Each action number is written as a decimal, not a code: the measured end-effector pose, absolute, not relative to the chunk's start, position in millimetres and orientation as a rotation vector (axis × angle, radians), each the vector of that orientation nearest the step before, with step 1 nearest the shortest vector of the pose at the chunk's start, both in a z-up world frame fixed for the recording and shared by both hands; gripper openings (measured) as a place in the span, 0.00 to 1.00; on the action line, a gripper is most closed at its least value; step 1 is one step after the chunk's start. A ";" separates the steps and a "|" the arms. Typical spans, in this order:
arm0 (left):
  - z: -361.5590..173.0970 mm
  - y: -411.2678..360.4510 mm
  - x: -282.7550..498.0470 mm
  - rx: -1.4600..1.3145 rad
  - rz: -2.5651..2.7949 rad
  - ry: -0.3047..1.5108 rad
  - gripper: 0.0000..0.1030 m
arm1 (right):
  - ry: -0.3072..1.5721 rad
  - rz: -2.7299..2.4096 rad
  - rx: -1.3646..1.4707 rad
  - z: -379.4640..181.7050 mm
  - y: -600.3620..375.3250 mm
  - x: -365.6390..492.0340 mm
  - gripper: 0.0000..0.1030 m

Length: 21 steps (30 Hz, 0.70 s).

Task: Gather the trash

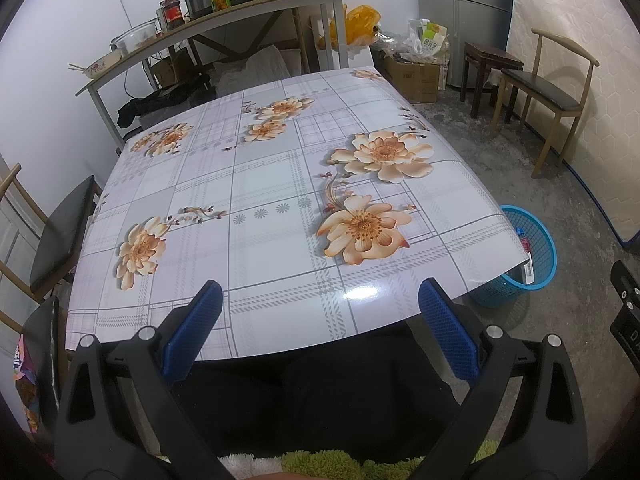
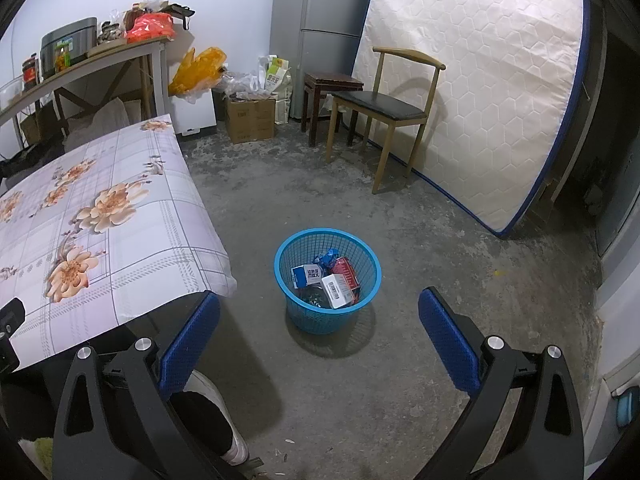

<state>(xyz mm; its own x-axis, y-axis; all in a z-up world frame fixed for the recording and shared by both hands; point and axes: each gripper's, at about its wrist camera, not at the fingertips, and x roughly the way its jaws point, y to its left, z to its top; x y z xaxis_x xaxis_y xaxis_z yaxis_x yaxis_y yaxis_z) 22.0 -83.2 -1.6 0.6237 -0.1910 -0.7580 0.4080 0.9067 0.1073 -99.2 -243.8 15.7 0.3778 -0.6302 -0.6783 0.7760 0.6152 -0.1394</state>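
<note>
- blue mesh wastebasket (image 2: 327,280): upright on concrete floor, just off the table's corner; partly hidden behind that corner in left wrist view (image 1: 532,256)
- trash inside: white-and-blue box (image 2: 307,275), white box with barcode (image 2: 337,290), red pack (image 2: 346,271), crumpled blue wrapper (image 2: 327,257), all lying tilted, piled together

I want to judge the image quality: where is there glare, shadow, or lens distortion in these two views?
Left wrist view: a bright glare spot on the glossy tablecloth near its front edge; the table edges bow from the fisheye. Right wrist view: the blue basket casts a soft shadow on the concrete floor; dark vignetting fills the corners; the mattress edges curve.
</note>
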 end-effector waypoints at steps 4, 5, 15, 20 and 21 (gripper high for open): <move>-1.8 -83.3 22.2 0.282 -0.349 0.832 0.92 | 0.763 -0.908 0.216 15.6 -243.4 -99.1 0.94; -3.0 -82.5 21.7 0.282 -0.349 0.833 0.92 | 0.762 -0.908 0.216 15.8 -243.8 -99.3 0.94; -5.8 -81.2 20.1 0.284 -0.350 0.835 0.92 | 0.763 -0.907 0.218 15.6 -244.2 -99.0 0.94; -4.0 -82.7 21.7 0.283 -0.350 0.836 0.92 | 0.764 -0.906 0.218 15.6 -244.4 -99.1 0.94; -5.5 -81.4 20.6 0.283 -0.351 0.836 0.92 | 0.763 -0.906 0.218 15.5 -244.2 -99.0 0.94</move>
<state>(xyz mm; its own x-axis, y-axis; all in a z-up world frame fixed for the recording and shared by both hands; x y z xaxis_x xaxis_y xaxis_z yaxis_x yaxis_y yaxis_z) 20.6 -81.4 -5.5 0.6188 -0.1903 -0.7621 0.4100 0.9058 0.1067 -99.0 -244.2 15.5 0.3791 -0.6283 -0.6793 0.7759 0.6159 -0.1366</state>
